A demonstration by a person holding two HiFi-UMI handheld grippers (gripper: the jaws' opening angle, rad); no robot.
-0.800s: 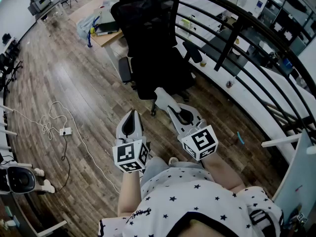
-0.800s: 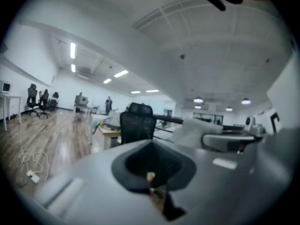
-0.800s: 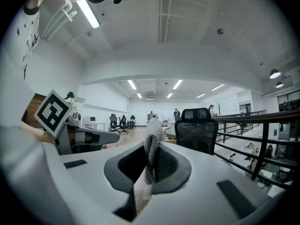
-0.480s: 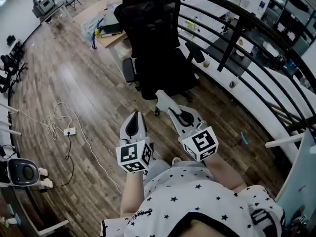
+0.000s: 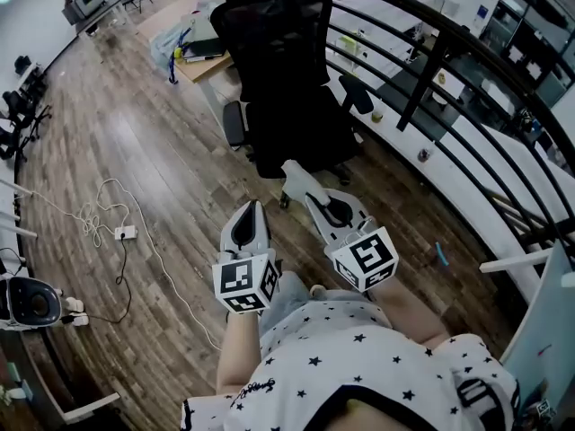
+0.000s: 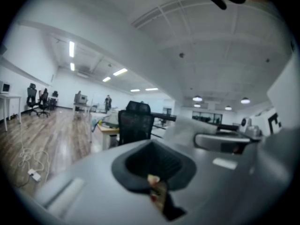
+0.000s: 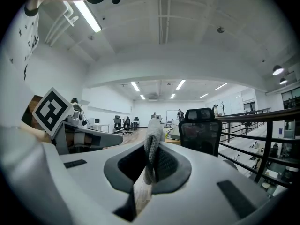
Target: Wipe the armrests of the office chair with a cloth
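Note:
The black office chair (image 5: 286,79) stands ahead of me by the railing, with its armrests (image 5: 235,124) (image 5: 356,93) sticking out on either side. My right gripper (image 5: 310,196) is shut on a white knitted cloth (image 5: 299,180), well short of the chair. In the right gripper view the cloth (image 7: 152,149) stands up between the jaws of the right gripper (image 7: 150,168), and the chair (image 7: 201,128) is beyond. My left gripper (image 5: 249,208) is beside it, shut and empty. In the left gripper view the left gripper (image 6: 153,173) points at the chair (image 6: 136,123).
A wooden desk (image 5: 171,27) with bags and papers stands behind the chair. A black railing (image 5: 431,65) curves along the right. A white cable and power strip (image 5: 126,233) lie on the wood floor at left, and a white device (image 5: 31,302) sits at the left edge.
Both grippers keep nearly the same pose, and the cloth stays in the right one. The head view has shifted slightly, so the chair sits a little further right in the picture.

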